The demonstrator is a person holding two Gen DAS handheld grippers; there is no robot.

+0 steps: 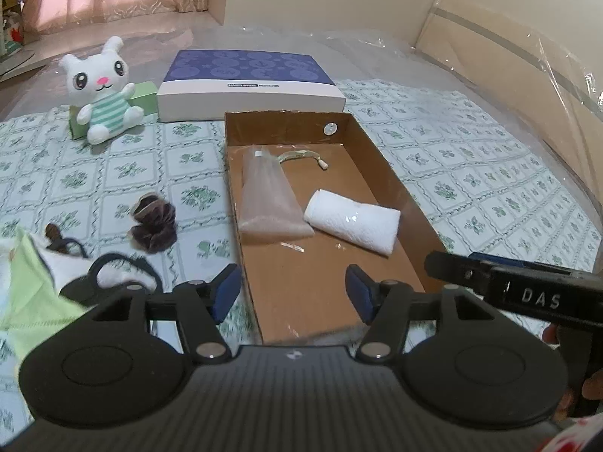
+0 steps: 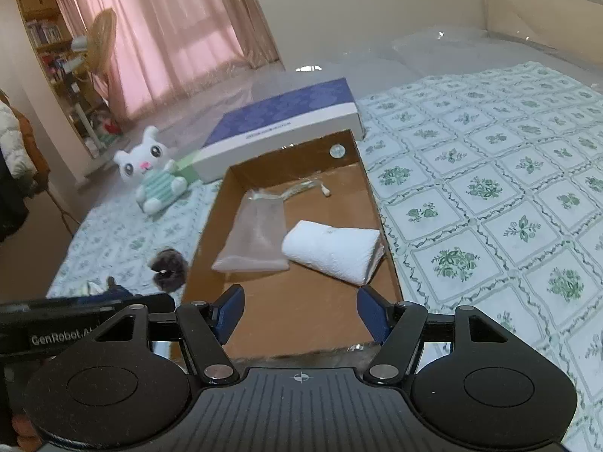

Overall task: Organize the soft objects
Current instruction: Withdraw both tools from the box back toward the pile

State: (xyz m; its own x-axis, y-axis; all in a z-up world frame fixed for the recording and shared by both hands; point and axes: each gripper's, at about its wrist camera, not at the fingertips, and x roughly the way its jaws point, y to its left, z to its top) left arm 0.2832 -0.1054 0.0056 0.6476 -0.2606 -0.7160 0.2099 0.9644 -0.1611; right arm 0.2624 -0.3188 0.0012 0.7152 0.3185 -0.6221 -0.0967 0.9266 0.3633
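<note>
An open brown cardboard box (image 1: 331, 286) (image 2: 301, 312) lies on the bed. Inside it lie a rolled white towel (image 1: 352, 221) (image 2: 331, 249), a translucent pouch (image 1: 269, 196) (image 2: 254, 235) and a small curved band (image 1: 301, 156). My left gripper (image 1: 294, 288) hovers open over the box's near end, nothing between its fingers. My right gripper (image 2: 299, 310) is open and empty too, over the same end. A white plush bunny (image 1: 103, 90) (image 2: 156, 175) sits at the far left. A brown scrunchie (image 1: 154, 222) (image 2: 168, 265) and light green and white cloths (image 1: 34, 290) lie left of the box.
A blue and white lid (image 1: 248, 83) (image 2: 286, 128) lies behind the box, a green carton (image 1: 145, 94) behind the bunny. The patterned sheet (image 2: 490, 196) spreads to the right under clear plastic. Pink curtains (image 2: 169, 34) and a bookshelf (image 2: 45, 30) stand beyond the bed.
</note>
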